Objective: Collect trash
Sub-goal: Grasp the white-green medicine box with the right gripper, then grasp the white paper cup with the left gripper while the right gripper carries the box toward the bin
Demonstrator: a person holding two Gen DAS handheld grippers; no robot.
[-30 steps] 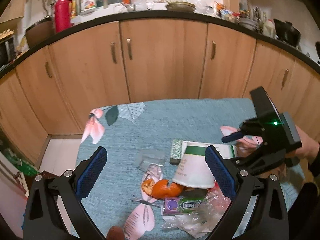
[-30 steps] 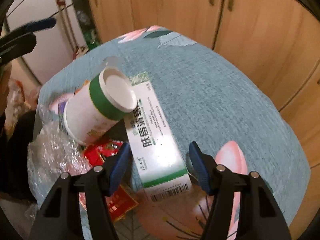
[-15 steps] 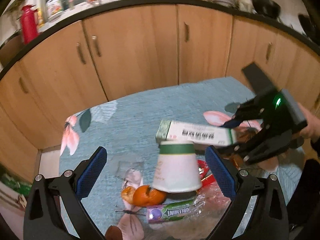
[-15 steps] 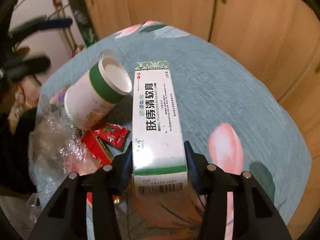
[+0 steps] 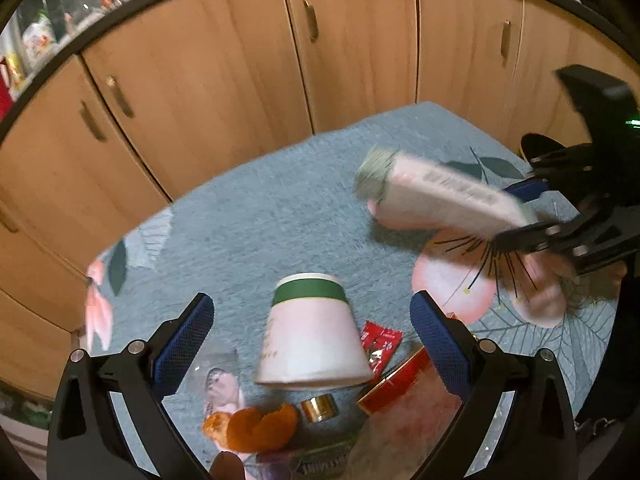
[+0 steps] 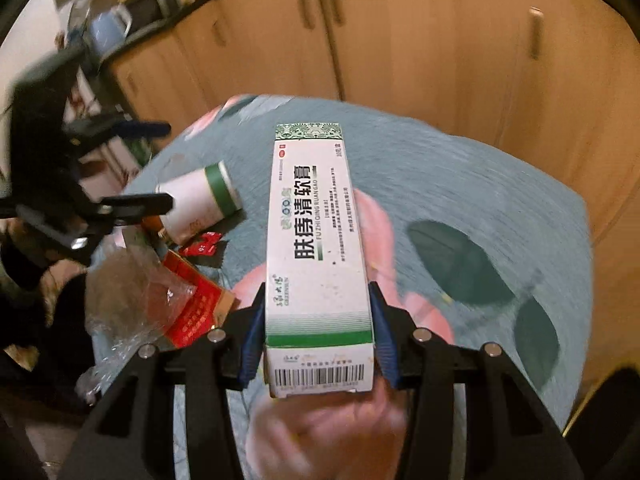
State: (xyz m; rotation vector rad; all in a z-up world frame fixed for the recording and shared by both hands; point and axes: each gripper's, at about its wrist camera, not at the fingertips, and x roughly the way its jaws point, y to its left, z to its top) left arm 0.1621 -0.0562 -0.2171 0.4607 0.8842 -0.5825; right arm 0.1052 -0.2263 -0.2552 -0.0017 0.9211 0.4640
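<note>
Our right tool (image 6: 318, 346) is clamped on the near end of a white and green ointment box (image 6: 316, 248), its blue pads pressed against both long sides just above the barcode panel. The box points away from us and is lifted clear of the table (image 6: 460, 184), which is covered in a teal cloth printed with pink flowers and dark leaves. From the left wrist view the same box (image 5: 440, 196) appears blurred and tilted, held in the air well above the cloth at the right side, with the right tool (image 5: 520, 216) gripping its far end.

Our left tool (image 5: 310, 336) stands wide open and holds nothing. Between its blue pads, but touching neither, lies a white paper cup with a green band (image 5: 310, 340), resting on its side on the table. Just beside the cup on its right lie a small red sachet (image 5: 380, 340) and a flat red packet (image 5: 400, 380). Crinkled clear plastic wrap (image 6: 136, 300) covers part of that packet. Near the bottom of the left view we see orange peel (image 5: 256, 428) and a small gold cap (image 5: 320, 408) close to the cup's open mouth.

Wooden cabinet doors (image 5: 352, 40) rise behind the table
</note>
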